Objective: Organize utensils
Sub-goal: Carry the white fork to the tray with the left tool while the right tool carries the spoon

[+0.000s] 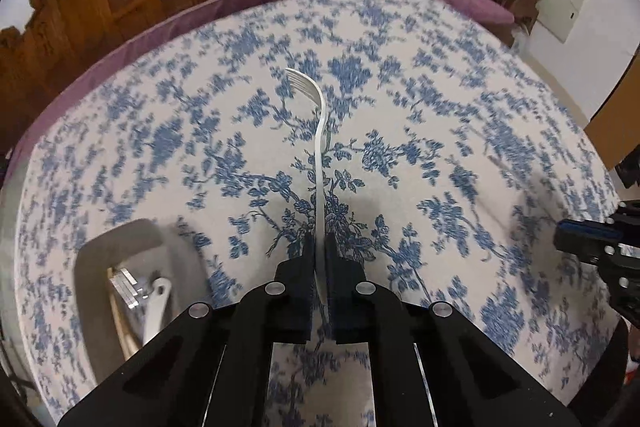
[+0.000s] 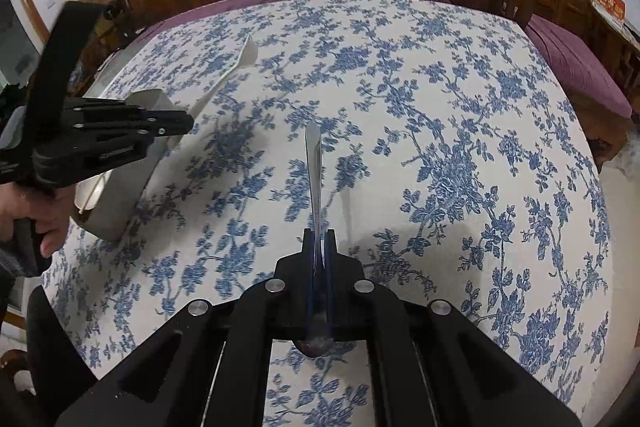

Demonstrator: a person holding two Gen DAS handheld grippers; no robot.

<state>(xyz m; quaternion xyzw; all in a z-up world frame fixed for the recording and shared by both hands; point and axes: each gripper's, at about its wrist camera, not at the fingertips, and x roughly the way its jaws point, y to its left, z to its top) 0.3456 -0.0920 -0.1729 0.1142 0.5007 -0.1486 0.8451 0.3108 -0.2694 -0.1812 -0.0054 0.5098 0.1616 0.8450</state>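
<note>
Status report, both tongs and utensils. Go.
Left tongs shut on white fork. Right tongs shut on metal spoon. Grey holder near left, path clear.

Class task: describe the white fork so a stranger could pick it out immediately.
Start at the blue-flowered tablecloth, then find the left tool above it. The white fork is clamped there, tines pointing away. Unlike the metal spoon in the right tool, it is white.

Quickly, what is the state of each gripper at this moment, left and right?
Left gripper: closed on the white fork.
Right gripper: closed on the metal spoon.
</note>
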